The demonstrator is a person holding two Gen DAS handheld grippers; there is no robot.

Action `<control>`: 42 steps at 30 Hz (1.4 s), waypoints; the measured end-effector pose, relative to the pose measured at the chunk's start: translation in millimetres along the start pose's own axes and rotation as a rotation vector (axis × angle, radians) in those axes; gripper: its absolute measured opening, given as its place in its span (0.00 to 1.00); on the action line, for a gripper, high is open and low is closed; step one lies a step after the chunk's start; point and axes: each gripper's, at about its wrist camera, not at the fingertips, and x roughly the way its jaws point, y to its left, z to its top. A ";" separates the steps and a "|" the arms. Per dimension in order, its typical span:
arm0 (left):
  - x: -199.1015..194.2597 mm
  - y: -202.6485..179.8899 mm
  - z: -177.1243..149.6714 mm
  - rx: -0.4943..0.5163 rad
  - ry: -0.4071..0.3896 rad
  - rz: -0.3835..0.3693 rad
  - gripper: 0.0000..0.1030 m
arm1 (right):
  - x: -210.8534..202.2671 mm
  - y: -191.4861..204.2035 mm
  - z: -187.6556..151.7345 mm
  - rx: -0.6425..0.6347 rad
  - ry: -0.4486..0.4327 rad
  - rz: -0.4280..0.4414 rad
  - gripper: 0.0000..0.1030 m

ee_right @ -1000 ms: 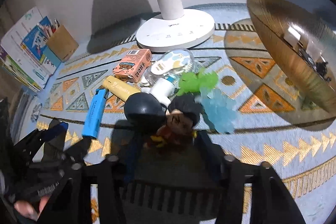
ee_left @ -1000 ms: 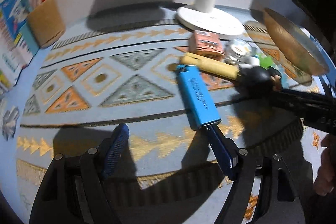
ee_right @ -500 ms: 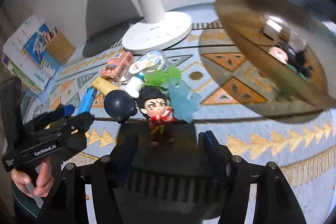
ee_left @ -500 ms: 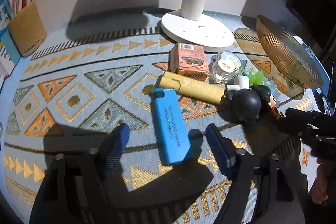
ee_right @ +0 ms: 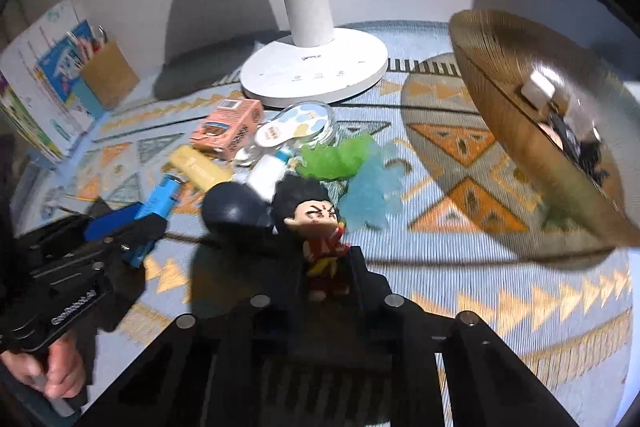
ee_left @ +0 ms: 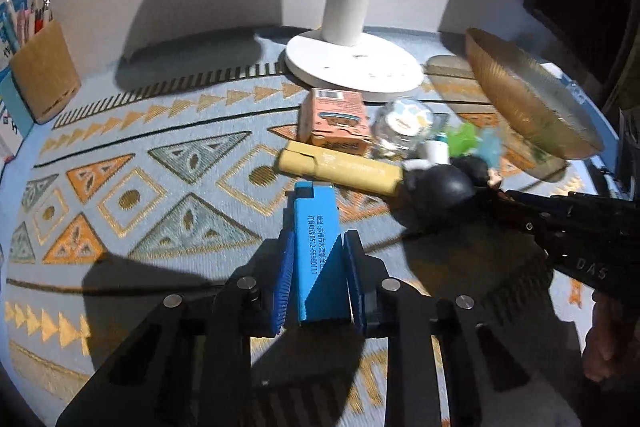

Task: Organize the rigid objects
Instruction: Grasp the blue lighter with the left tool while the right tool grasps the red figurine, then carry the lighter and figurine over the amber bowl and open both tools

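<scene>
My left gripper [ee_left: 317,251] has its jaws closing on a blue rectangular box [ee_left: 315,223], and both blue pads press its long sides; the box's far end points at the pile. The right wrist view shows the same box [ee_right: 160,197] at the left. My right gripper [ee_right: 326,261] has its jaws closing on a small figurine [ee_right: 316,217] with black hair and a red outfit, gripped around its legs and standing upright. A ribbed gold bowl [ee_right: 516,131] with several small items inside stands to the right of the figurine.
The pile on the patterned mat holds a yellow tube [ee_left: 340,169], an orange carton [ee_left: 336,119], a clear jar [ee_left: 404,125], a black ball [ee_right: 236,211] and green [ee_right: 340,157] and blue [ee_right: 372,195] jelly-like pieces. A white lamp base [ee_left: 352,67] stands behind. Pen holder [ee_left: 44,75] far left.
The left jaws came around the blue box and shut on its sides. The right jaws closed from wide apart onto the figurine's legs.
</scene>
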 end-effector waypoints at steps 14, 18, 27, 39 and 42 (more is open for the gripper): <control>-31.4 -29.5 -45.3 -0.009 0.024 -0.120 0.21 | -66.9 -8.9 -85.5 -0.048 -0.002 -0.009 0.17; -31.3 -35.9 -51.9 0.023 0.040 -0.077 0.22 | -61.9 -6.9 -87.9 -0.042 0.005 -0.002 0.43; -26.9 -39.4 -50.3 0.041 0.042 -0.038 0.36 | -38.5 -5.6 -73.5 -0.066 -0.016 -0.055 0.56; -43.3 -54.1 -43.1 0.040 -0.030 -0.029 0.20 | -49.4 28.8 -73.5 -0.147 -0.076 0.030 0.23; -64.2 -60.2 -31.2 0.042 -0.083 -0.045 0.20 | -78.2 23.6 -67.5 -0.128 -0.143 0.052 0.23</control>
